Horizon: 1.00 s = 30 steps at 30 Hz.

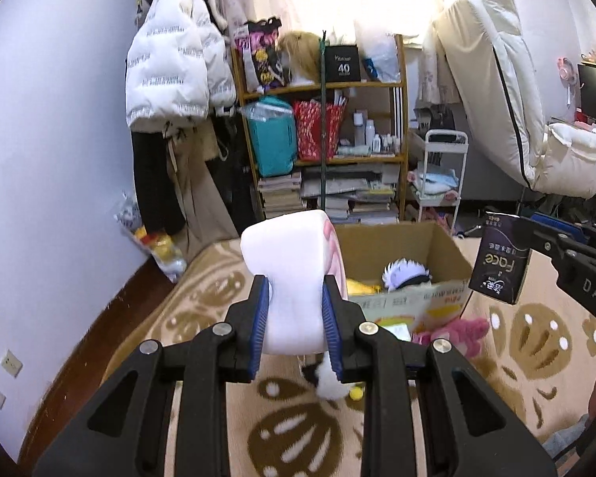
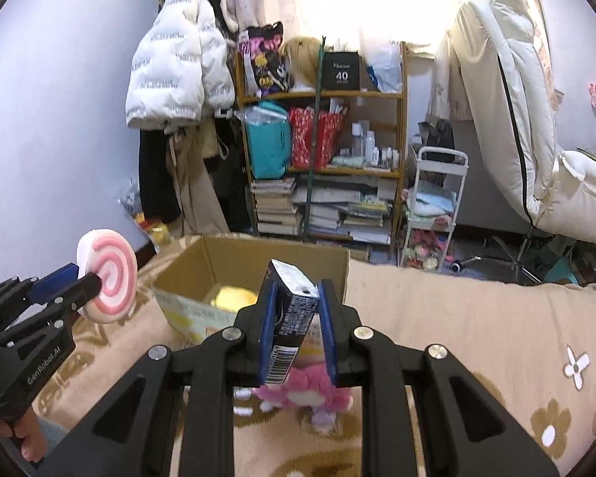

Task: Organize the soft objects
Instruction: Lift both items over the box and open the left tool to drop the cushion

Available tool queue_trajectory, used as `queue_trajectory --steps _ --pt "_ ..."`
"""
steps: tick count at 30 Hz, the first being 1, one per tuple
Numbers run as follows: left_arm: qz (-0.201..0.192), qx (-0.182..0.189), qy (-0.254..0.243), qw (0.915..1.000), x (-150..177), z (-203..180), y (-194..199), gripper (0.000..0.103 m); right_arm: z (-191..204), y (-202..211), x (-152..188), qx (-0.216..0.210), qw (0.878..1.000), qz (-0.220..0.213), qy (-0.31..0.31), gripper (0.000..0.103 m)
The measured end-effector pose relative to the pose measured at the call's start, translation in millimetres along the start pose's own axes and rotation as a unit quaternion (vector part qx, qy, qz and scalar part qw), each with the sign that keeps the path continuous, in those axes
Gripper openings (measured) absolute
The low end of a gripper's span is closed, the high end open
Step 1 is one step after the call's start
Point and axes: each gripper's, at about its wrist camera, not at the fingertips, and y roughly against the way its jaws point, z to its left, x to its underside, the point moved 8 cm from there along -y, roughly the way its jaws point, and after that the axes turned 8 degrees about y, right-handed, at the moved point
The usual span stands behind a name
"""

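Observation:
My left gripper is shut on a round white cushion with a pink spiral face, held up over the rug; the same cushion shows at the left of the right wrist view. My right gripper is shut on a dark tissue pack, which appears with the word "Face" in the left wrist view. An open cardboard box lies ahead on the rug, holding a yellow plush and a white-haired plush. A pink plush lies below the right gripper.
A beige patterned rug covers the floor. Behind the box stand a wooden shelf full of bags and books, a white cart, a hanging white jacket and a padded white chair. A small black-and-white plush lies under the left gripper.

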Motion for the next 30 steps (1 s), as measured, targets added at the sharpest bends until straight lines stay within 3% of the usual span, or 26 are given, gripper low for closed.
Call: queue_trajectory --steps 7,16,30 --pt "-0.045 -0.015 -0.009 0.9988 -29 -4 -5 0.026 -6 -10 -29 0.022 0.999 -0.038 0.011 0.022" --pt "-0.062 -0.01 -0.014 0.9979 -59 -15 -29 0.027 -19 -32 -52 0.019 0.998 -0.049 0.016 0.022" --pt "-0.05 -0.009 -0.02 0.9985 -48 -21 -69 0.027 -11 -68 -43 0.0 0.999 -0.023 0.039 0.022"
